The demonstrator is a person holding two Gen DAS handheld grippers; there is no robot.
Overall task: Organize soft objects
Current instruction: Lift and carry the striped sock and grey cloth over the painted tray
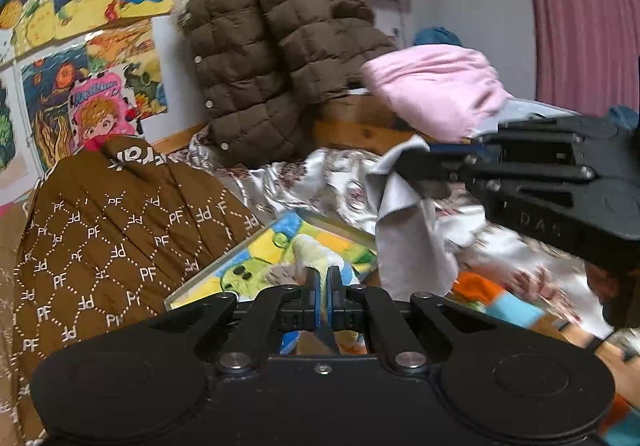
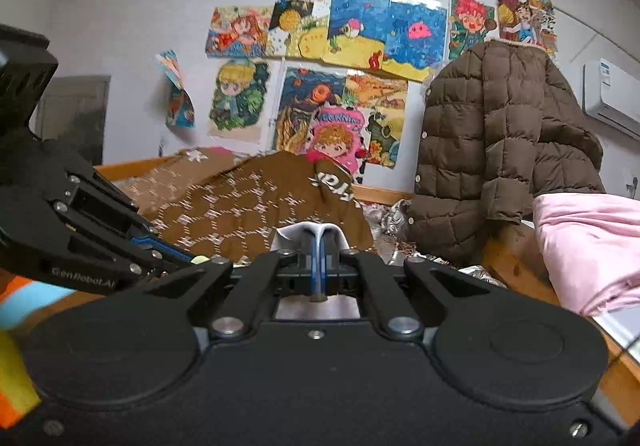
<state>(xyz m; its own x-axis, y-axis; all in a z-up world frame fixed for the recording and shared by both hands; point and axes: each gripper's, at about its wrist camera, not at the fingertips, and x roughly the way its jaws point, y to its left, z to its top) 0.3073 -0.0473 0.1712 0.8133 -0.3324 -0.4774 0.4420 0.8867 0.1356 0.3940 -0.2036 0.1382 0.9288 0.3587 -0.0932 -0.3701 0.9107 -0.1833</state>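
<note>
My left gripper is shut at the bottom of the left wrist view, pinching a pale yellow fold of a colourful printed cloth that spreads out below it. To its right, my right gripper is shut on the edge of a grey-white cloth that hangs down from its tips. In the right wrist view the same grey-white cloth drapes over the shut right gripper. The left gripper reaches in from the left with a yellow bit at its tip. I cannot tell whether both cloths are one piece.
A brown PF-patterned quilt is heaped at the left on a silvery floral sheet. A brown puffer jacket hangs behind, a pink folded blanket lies on the wooden bed frame, and a pink curtain hangs at far right.
</note>
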